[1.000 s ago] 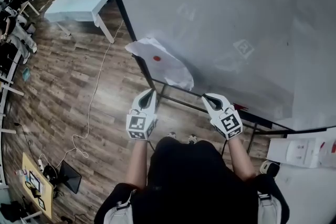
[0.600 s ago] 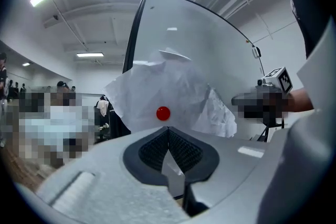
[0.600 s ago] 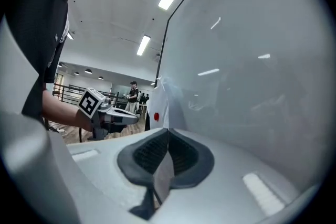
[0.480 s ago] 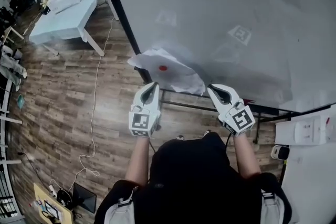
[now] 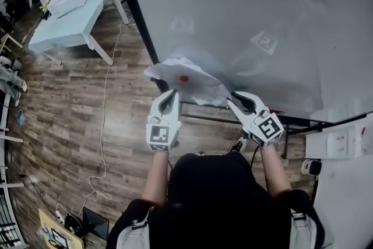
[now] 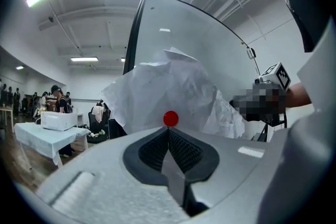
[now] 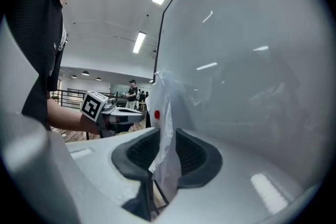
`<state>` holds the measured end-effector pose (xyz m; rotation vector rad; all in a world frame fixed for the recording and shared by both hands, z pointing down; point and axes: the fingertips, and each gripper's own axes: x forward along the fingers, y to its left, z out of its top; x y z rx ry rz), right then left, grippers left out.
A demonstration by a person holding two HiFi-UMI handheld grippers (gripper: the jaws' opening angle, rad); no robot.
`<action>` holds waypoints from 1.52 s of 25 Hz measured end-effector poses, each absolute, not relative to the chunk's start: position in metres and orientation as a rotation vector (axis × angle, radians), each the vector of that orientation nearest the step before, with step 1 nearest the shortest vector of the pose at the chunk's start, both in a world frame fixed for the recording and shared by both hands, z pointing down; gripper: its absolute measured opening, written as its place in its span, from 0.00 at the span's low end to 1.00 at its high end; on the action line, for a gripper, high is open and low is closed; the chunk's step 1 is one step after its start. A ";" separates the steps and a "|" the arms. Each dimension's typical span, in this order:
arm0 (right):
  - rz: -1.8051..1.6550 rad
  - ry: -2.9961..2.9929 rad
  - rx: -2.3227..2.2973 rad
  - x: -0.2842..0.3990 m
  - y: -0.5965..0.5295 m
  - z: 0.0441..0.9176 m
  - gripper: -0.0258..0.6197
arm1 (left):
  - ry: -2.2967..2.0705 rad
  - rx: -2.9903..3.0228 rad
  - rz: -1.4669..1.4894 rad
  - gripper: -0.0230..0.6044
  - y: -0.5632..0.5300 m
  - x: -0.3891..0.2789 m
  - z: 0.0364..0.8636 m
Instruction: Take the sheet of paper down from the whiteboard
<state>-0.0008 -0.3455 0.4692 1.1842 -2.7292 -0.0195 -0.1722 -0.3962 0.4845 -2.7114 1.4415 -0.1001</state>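
Observation:
The crumpled white sheet of paper (image 5: 195,81) with a red dot (image 5: 184,79) hangs against the lower left of the whiteboard (image 5: 262,9). My left gripper (image 5: 171,93) is shut on the sheet's lower left edge; in the left gripper view the paper (image 6: 168,92) rises straight out of the closed jaws of that gripper (image 6: 168,130). My right gripper (image 5: 232,98) is at the sheet's lower right edge. Its jaws are opening, and in the right gripper view the paper (image 7: 164,113) hangs loose in the gap of the right gripper (image 7: 167,138), with the pads off it.
The whiteboard's black stand (image 5: 204,119) crosses just below the grippers. A pale blue table (image 5: 76,14) stands on the wooden floor at the far left, with a white cable (image 5: 105,119) trailing from it. A white unit (image 5: 344,143) sits at the right edge. People are in the far left background.
Both grippers have risen a little towards the board with the sheet's lower edge. The paper now bunches higher between them.

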 end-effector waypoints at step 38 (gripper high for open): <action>0.079 -2.898 0.879 -0.012 -0.355 0.470 0.04 | 1.688 -2.510 -0.065 0.24 -0.426 -0.140 0.479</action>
